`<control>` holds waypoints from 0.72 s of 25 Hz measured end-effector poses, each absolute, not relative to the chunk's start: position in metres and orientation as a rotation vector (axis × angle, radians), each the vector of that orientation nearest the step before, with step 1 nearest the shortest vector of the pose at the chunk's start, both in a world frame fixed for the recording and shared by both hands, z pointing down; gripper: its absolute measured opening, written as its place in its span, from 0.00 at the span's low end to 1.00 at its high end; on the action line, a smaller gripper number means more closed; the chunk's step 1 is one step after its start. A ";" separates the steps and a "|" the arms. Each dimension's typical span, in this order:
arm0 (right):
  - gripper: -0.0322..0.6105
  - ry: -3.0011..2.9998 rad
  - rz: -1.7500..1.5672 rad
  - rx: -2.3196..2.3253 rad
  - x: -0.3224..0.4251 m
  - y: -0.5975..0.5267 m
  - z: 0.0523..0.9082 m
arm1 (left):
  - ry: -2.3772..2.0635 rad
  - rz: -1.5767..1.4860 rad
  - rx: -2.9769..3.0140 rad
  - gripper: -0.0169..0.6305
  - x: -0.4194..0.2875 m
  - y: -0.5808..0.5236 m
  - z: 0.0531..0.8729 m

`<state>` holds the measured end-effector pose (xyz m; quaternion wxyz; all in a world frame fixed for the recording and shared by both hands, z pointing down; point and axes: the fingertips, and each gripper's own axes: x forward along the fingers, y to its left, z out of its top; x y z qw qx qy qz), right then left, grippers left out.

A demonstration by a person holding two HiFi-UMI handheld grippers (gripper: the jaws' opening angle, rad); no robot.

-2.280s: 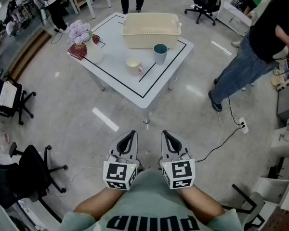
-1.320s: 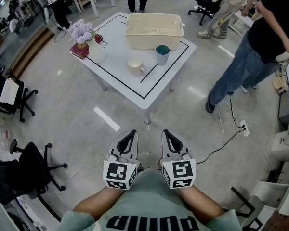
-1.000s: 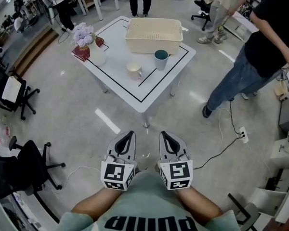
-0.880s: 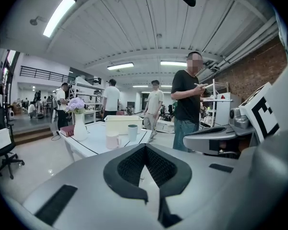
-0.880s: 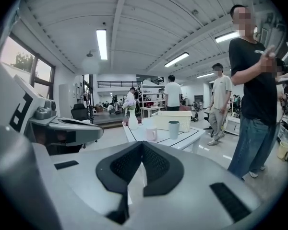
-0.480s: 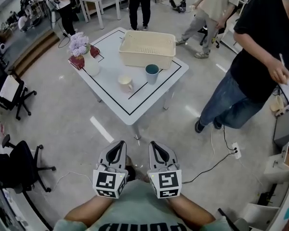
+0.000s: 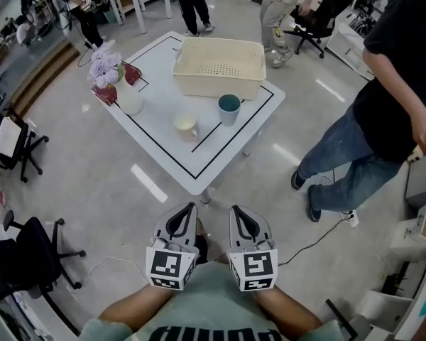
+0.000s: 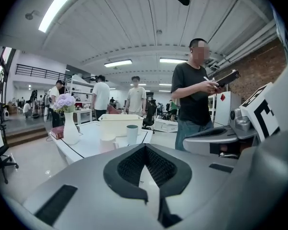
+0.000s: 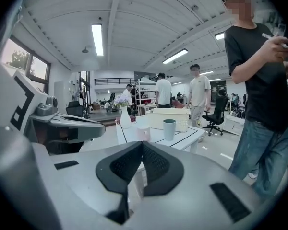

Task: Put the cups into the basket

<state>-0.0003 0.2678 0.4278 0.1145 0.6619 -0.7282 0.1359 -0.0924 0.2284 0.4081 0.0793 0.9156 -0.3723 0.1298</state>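
Note:
A teal cup (image 7: 229,109) and a pale pink mug (image 7: 186,126) stand on the white table (image 7: 163,130), in front of a cream basket (image 7: 218,66). Both grippers are held side by side close to my body, well short of the table and pointing toward it. My left gripper (image 7: 192,207) is shut with nothing in it, and so is my right gripper (image 7: 235,209). The left gripper view shows the cup (image 8: 132,134) and basket (image 8: 119,125) far ahead past the closed tips (image 8: 145,146). The right gripper view shows the cup (image 9: 169,129), mug (image 9: 144,132) and basket (image 9: 170,118) beyond its tips (image 9: 141,143).
A white vase with purple flowers (image 7: 127,96) and a red book (image 7: 104,94) sit at the table's left corner. A person in a black shirt and jeans (image 7: 373,119) stands right of the table. Office chairs (image 7: 25,261) are at the left, and a cable (image 7: 319,227) lies on the floor.
Both grippers and my view have come nearer to the table, which now lies closer ahead. The person in black has stepped closer on the right. Both grippers stay shut.

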 end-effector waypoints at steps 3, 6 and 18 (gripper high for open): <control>0.07 -2.099 0.417 1.976 0.010 0.239 0.430 | -1.081 0.391 2.768 0.03 -0.084 0.196 0.406; 0.07 -2.074 0.418 2.016 0.015 0.210 0.423 | -1.048 0.385 2.794 0.04 -0.080 0.164 0.400; 0.07 -1.986 0.394 2.120 0.016 0.118 0.410 | -0.933 0.343 2.848 0.04 -0.075 0.062 0.390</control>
